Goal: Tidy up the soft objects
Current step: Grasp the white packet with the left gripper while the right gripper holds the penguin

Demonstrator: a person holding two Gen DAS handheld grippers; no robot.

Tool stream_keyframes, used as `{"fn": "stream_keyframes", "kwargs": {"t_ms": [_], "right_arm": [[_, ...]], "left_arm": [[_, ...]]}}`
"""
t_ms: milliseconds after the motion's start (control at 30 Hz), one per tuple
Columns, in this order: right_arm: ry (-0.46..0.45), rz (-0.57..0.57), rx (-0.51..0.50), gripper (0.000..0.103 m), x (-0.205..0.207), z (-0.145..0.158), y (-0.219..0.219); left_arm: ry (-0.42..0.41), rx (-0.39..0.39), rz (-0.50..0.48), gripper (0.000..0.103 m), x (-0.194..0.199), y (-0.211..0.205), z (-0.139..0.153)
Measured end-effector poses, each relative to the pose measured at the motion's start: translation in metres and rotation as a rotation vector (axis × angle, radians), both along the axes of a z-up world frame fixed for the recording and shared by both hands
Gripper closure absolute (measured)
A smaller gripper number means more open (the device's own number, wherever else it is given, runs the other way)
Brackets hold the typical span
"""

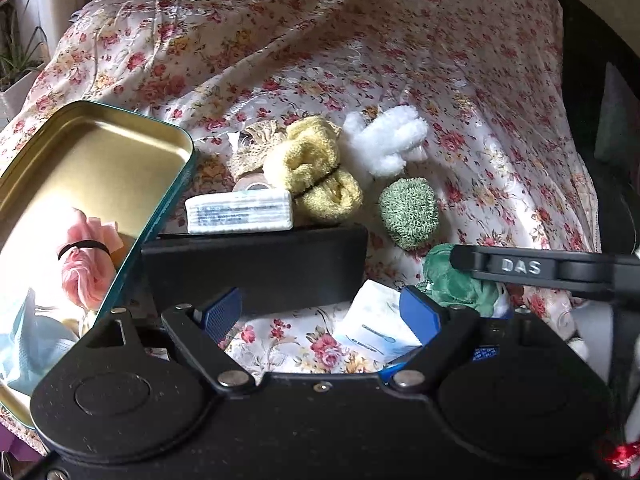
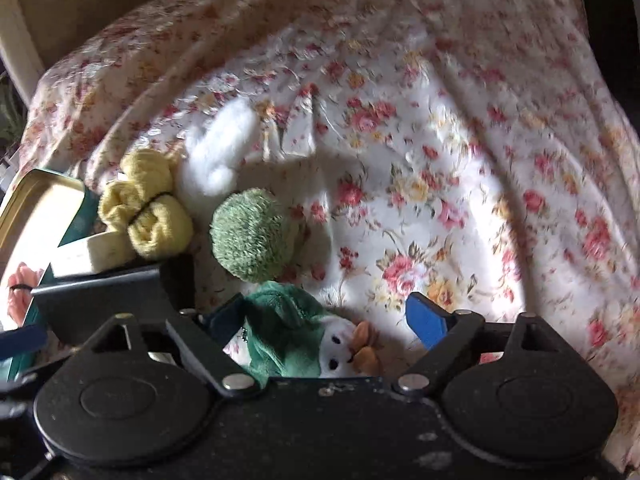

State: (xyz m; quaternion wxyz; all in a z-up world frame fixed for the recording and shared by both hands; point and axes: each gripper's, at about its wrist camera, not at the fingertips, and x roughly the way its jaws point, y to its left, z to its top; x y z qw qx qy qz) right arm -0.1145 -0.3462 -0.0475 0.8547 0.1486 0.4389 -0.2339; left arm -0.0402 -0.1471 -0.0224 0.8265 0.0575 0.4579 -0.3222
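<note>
Green-hooded white plush toy (image 2: pixel 304 336) is lying between the wide-open, empty right hand-held gripper (image 2: pixel 328 316), against its left finger. Left hand-held gripper (image 1: pixel 326 312), also open and empty, is hovering beside it, nearer the gold tin (image 1: pixel 120 140).

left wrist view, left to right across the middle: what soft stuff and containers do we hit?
Open tin with pink cloth bundle → white rectangular pack → yellow towel bundle → white fluffy piece, green knitted ball below it → right gripper's arm.

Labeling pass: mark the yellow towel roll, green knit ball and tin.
yellow towel roll (image 1: pixel 310 170), left wrist view, its middle
green knit ball (image 2: pixel 252 236), right wrist view, its centre
tin (image 1: pixel 100 148), left wrist view, bare gold floor
</note>
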Motion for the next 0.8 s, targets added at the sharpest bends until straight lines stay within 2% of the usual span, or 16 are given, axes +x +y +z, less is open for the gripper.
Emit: {"fn": "stream_keyframes", "kwargs": {"t_ms": [133,267,367,467,600,800], "right_arm": [[0.05,0.04,0.016,0.012,0.005,-0.008,0.006],[0.102,0.029,0.047,0.012,0.01,-0.026,0.005],[0.134,0.047,0.089,0.035,0.011,-0.037,0.005],[0.104,0.025,0.104,0.037,0.006,-0.03,0.0],[0.034,-0.046,0.048,0.036,-0.009,-0.007,-0.013],[-0.019,-0.09,0.051,0.036,-0.033,0.011,-0.029]], "left_arm": [[-0.003,0.01,0.007,0.021,0.0,0.0,-0.001],[-0.002,0.01,0.027,0.021,0.001,0.005,-0.001],[0.008,0.006,0.024,0.021,0.003,0.005,-0.002],[0.007,0.014,-0.006,0.021,-0.001,0.001,-0.002],[-0.009,0.033,-0.068,0.021,-0.01,-0.012,-0.003],[-0.046,0.099,-0.127,0.021,-0.02,-0.04,-0.01]]}}
